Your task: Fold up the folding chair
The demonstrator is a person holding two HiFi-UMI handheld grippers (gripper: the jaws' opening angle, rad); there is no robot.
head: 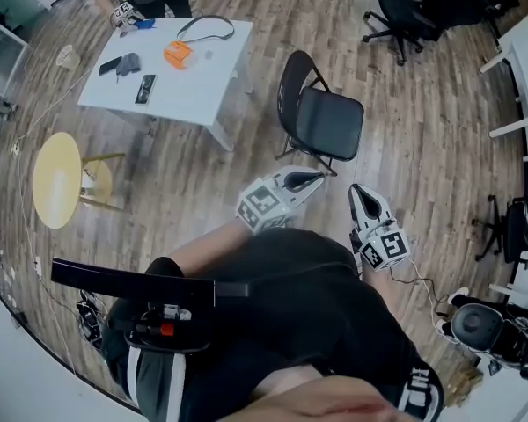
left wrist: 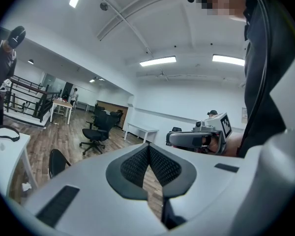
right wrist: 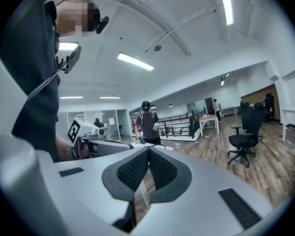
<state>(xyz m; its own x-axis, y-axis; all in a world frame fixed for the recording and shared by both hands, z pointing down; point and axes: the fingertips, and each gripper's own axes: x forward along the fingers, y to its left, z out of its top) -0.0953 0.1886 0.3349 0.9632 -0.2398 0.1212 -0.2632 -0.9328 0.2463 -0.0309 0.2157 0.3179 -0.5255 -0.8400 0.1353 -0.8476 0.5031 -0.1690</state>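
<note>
While my left gripper [head: 315, 180] and right gripper [head: 359, 192] are both clenched on nothing, the folding chair [head: 319, 117] stands unfolded.
I see it on the wood floor [head: 422, 148] just beyond both grippers, right of the white table [head: 207, 77]; round yellow table [head: 57, 178] near left, office chair [head: 403, 14] far right.

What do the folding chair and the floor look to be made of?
Folding chair: black, slightly glossy seat and back, probably vinyl or plastic, on thin dark tubing, likely metal. Floor: plank seams and grain suggest wood or laminate; which is unclear.
</note>
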